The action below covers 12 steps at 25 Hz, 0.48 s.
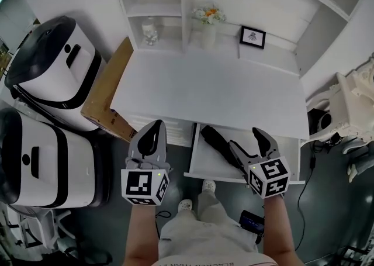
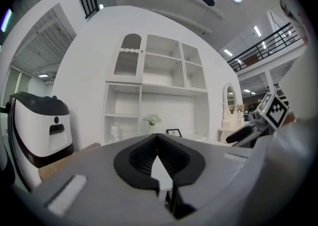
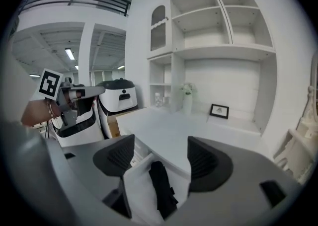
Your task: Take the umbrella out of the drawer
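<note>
I had right gripper [image 1: 246, 140] spread above the open drawer [image 1: 200, 162], black folded umbrella [image 3: 160, 190] inside; left gripper [image 1: 153, 127] pinched together, empty, left of drawer.

The umbrella [image 1: 218, 144] is matt black cloth; the drawer [image 1: 201, 163] and desk [image 1: 216, 95] are smooth, matt white.

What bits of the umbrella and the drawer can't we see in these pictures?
Head view: the right gripper covers the near end of the umbrella.
Head view: the back of the drawer lies under the desk top.
Right gripper view: the umbrella's lower end runs behind that gripper's own body.
Left gripper view: the drawer does not show at all.
Head view: the framed picture is too small to read.
</note>
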Each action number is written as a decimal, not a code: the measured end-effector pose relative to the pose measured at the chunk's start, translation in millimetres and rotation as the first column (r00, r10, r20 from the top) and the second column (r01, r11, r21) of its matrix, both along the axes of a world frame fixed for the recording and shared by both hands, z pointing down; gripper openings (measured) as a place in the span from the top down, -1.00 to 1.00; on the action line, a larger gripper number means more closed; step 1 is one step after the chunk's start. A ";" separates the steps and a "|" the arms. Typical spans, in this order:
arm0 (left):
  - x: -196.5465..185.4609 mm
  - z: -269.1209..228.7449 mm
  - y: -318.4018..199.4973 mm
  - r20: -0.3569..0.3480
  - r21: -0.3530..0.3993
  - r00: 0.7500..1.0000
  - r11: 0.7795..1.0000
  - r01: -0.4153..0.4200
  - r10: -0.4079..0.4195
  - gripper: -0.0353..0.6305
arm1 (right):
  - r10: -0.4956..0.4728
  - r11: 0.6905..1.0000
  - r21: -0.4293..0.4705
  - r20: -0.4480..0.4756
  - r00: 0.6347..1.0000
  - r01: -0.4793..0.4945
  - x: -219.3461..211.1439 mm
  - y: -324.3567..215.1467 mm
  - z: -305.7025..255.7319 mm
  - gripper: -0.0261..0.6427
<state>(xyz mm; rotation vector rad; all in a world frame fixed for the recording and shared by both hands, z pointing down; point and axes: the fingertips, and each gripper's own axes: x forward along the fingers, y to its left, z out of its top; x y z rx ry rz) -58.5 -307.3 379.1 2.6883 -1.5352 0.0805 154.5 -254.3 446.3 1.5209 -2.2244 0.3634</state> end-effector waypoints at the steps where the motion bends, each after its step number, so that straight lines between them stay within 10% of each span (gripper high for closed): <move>1: 2.1 3.9 -1.4 0.003 -0.009 1.000 1.000 0.005 -0.005 0.87 | -0.010 1.000 -0.021 0.001 1.000 0.010 1.0 -1.5 8.7 0.00; 12: 13.3 47.5 -8.9 0.034 -0.104 0.997 0.992 0.066 -0.063 0.87 | -0.121 0.959 -0.260 -0.026 0.992 0.110 2.8 1.0 107.1 0.00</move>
